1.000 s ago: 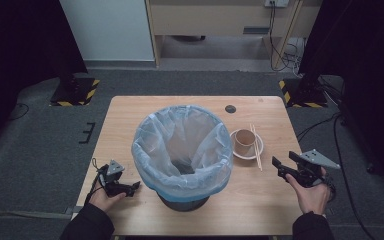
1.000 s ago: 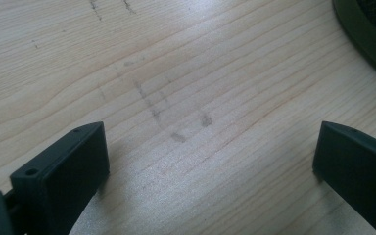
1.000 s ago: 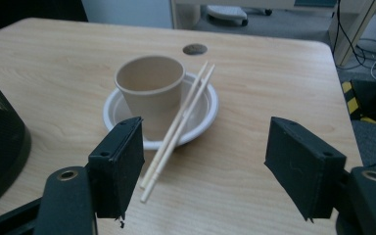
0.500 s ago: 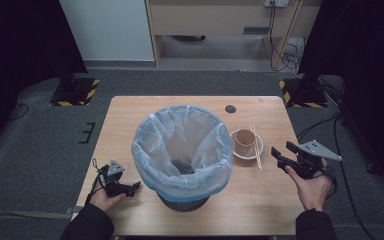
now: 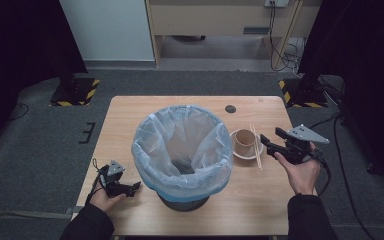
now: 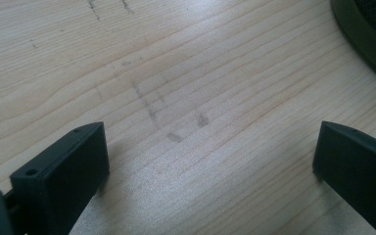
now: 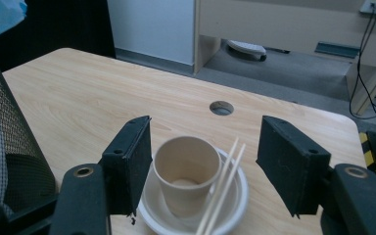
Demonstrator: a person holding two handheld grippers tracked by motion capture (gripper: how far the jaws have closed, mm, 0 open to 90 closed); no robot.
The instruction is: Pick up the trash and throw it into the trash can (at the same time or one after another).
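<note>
The right tool (image 5: 269,141) has its jaws apart, just closing a little, empty, hovering near the paper cup (image 7: 186,174) standing in the white bowl (image 7: 235,205) with chopsticks (image 7: 223,188). The left tool (image 5: 132,187) rests wide open on the tabletop (image 6: 176,73).

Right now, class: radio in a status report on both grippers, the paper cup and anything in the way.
Left gripper open, resting on table. Right gripper open, empty, near paper cup. Cup upright in white bowl, chopsticks across rim. Lined bin alongside.
</note>
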